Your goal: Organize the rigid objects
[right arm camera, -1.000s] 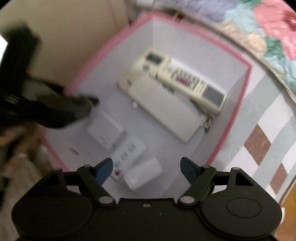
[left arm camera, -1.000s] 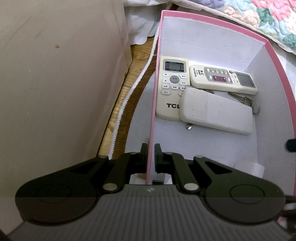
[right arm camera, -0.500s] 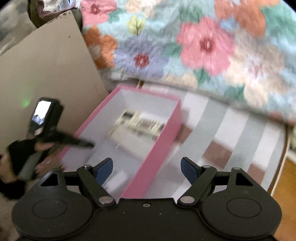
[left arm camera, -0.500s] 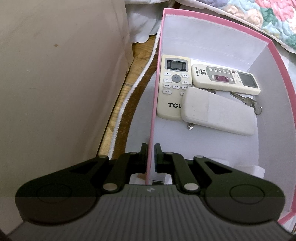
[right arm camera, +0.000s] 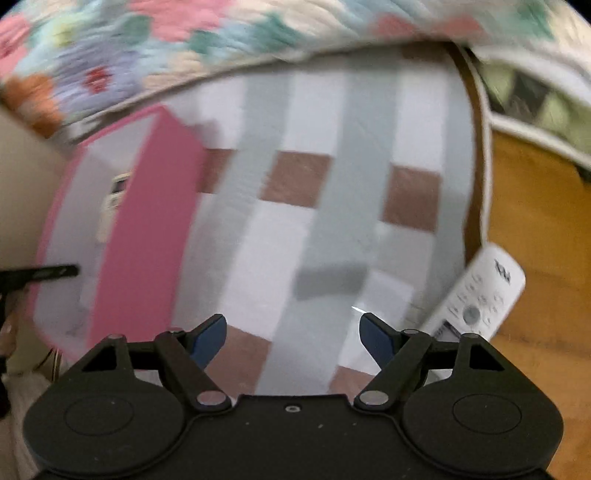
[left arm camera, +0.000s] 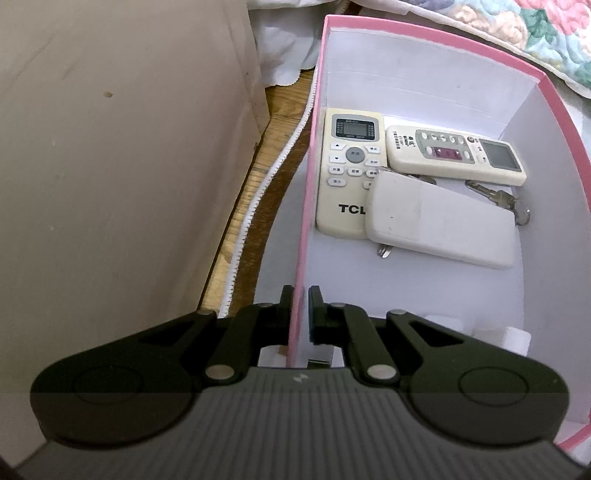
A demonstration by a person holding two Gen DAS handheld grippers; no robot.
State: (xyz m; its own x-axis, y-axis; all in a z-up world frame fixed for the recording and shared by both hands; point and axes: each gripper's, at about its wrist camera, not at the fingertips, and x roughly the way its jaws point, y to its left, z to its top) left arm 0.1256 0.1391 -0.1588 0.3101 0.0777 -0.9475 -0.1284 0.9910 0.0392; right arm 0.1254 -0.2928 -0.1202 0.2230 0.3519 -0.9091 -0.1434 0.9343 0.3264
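I have the left tongs clamped on the left wall of the pink box; one finger stands outside the wall, the other inside, both at the lower centre of the left wrist view. The box interior is white; three remotes lie in its upper half: a TCL remote against the left wall, face up; a second remote with a pink panel lying crosswise just right of it; a plain white remote turned face down, overlapping the lower right corner of the TCL remote. A bunch of keys shows from under the face-down remote at the right; a key tip protrudes at its lower edge. Left of the box a strip of wooden floor and a beige panel fill the frame.

I have the right tongs standing wide apart, blue pads visible, nothing between them; the view is motion-blurred. Below them lies a checked cloth in white, grey and brown; the pink box sits at the left of the frame. A white remote lies at the lower right, at the cloth's edge, just beside the right finger. A floral quilt runs along the top.
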